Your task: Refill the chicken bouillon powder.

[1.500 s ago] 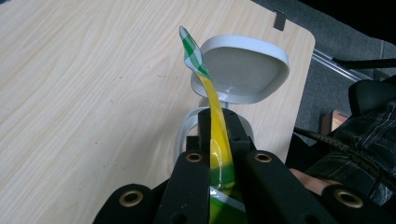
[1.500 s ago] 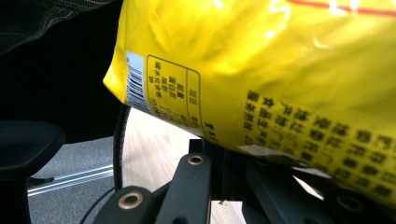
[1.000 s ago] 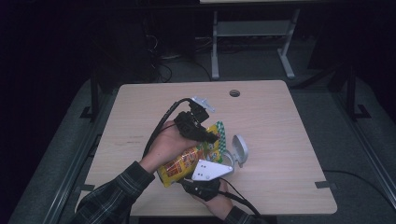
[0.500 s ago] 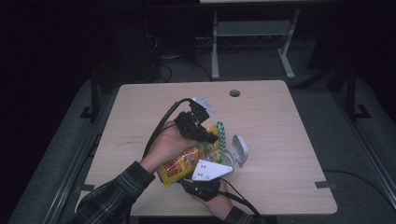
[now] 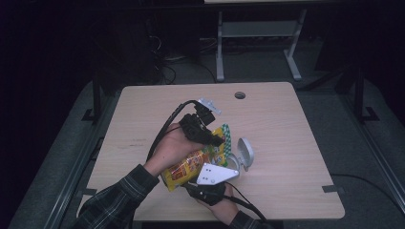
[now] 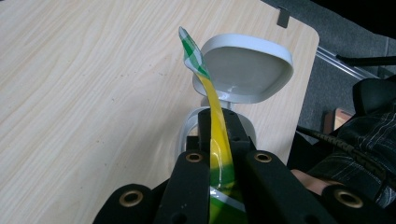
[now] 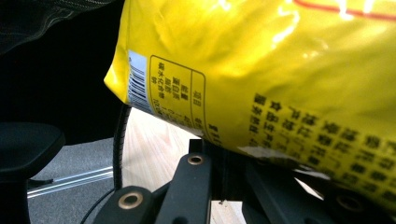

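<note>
The yellow snack bag [image 5: 191, 164] hangs above the bench [image 5: 286, 124], slanting down toward the small grey lidded container [image 5: 241, 155] whose flip lid stands open. The left tool [image 6: 214, 140] is clenched on the bag's green-checked top edge; the right tool [image 7: 219, 161] is clamped on its lower end. To pour well, keep the mouth over the opening and tip slowly. The print is yellow-on-black Chinese characters beside a barcode, too small to read.
</note>
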`<move>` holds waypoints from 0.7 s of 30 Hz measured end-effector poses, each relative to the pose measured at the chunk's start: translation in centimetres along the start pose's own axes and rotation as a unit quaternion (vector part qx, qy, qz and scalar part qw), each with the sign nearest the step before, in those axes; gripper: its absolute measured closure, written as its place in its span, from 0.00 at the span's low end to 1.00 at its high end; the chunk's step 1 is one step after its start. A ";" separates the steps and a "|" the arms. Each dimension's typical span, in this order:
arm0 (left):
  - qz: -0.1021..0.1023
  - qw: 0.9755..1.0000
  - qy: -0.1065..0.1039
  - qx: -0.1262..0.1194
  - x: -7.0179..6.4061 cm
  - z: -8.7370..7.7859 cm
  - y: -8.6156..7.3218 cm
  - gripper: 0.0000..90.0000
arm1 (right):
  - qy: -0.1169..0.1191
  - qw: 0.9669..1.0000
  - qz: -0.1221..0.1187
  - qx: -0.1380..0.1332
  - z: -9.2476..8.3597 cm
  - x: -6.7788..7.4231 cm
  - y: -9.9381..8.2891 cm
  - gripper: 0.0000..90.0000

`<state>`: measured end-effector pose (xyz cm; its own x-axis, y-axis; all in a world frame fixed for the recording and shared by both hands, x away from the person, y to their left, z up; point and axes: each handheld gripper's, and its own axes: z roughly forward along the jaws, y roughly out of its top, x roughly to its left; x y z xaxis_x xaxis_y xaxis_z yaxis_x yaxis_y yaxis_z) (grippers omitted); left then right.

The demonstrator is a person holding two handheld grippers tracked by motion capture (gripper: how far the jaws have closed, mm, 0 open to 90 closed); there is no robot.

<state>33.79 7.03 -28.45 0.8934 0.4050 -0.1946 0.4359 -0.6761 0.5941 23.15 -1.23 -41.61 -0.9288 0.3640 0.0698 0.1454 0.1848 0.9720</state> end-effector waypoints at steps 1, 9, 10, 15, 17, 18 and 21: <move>0.000 1.000 0.000 0.000 0.0 0.0 0.0 1.00 | 0.000 1.000 0.000 0.000 0.0 0.0 0.0 1.00; -0.001 1.000 0.000 0.001 0.0 0.1 0.0 1.00 | 0.000 1.000 0.001 -0.001 0.0 0.0 0.0 1.00; -0.001 1.000 -0.001 0.002 0.0 0.1 0.0 1.00 | 0.000 1.000 0.002 0.000 0.0 0.0 0.0 1.00; -0.002 1.000 0.000 0.003 0.0 0.1 0.1 1.00 | 0.000 1.000 0.002 -0.001 0.0 0.0 0.0 1.00; -0.002 1.000 -0.001 0.003 0.0 0.1 0.1 1.00 | 0.000 1.000 0.002 -0.001 0.0 0.0 0.0 1.00; -0.003 1.000 -0.001 0.003 0.1 0.2 0.1 1.00 | 0.000 1.000 0.002 -0.001 0.0 0.0 0.0 1.00; -0.003 1.000 -0.001 0.004 0.0 0.2 0.1 1.00 | 0.000 1.000 0.002 -0.001 0.0 0.0 0.0 1.00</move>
<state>33.90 6.87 -28.53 0.8906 0.4087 -0.1996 0.4427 -0.6780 0.5868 23.15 -1.23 -41.62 -0.9283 0.3646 0.0732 0.1481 0.1819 0.9721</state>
